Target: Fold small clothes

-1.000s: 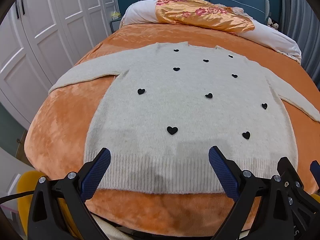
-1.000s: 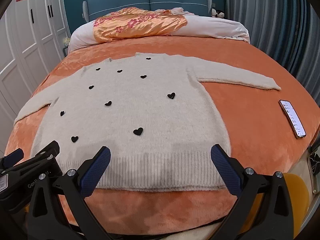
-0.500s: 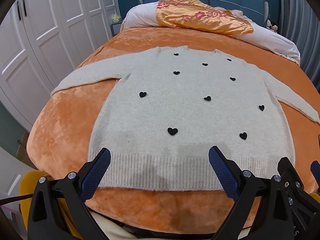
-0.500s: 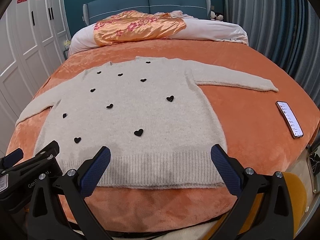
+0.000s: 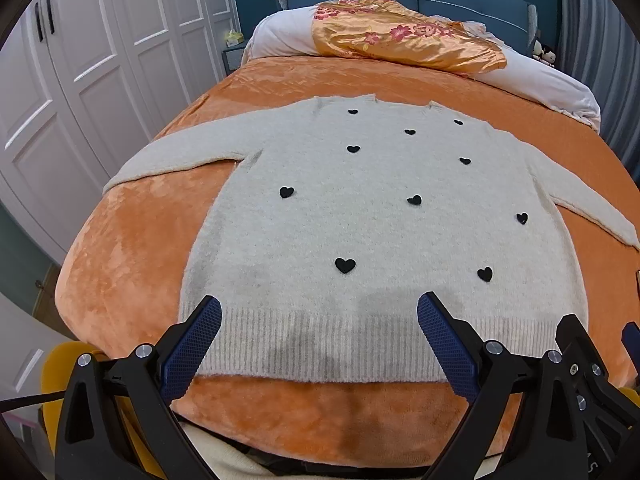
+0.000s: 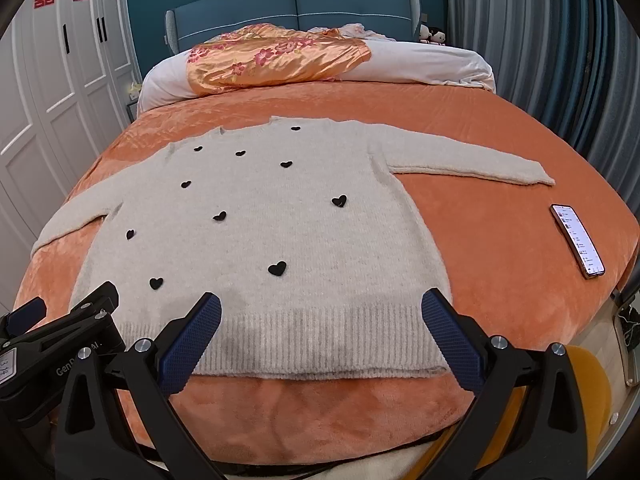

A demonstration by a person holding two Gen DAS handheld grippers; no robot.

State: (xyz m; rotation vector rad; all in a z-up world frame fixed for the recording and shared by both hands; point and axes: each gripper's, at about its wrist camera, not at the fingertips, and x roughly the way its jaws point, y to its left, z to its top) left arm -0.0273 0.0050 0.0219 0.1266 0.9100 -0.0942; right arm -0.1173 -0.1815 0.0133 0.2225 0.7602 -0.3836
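Observation:
A cream knit sweater with small black hearts lies flat and face up on the orange bed cover, sleeves spread to both sides; it also shows in the right wrist view. Its ribbed hem lies nearest me. My left gripper is open and empty, hovering over the hem's left half. My right gripper is open and empty, hovering over the hem's right half. The left gripper's body shows at the lower left of the right wrist view.
A phone lies on the bed cover to the right of the sweater. White pillows and an orange floral quilt lie at the headboard. White wardrobe doors stand along the left. A yellow stool sits by the bed's foot.
Both grippers have drawn back slightly towards the foot of the bed and risen a little; the sweater sits farther away in both views. It has not moved.

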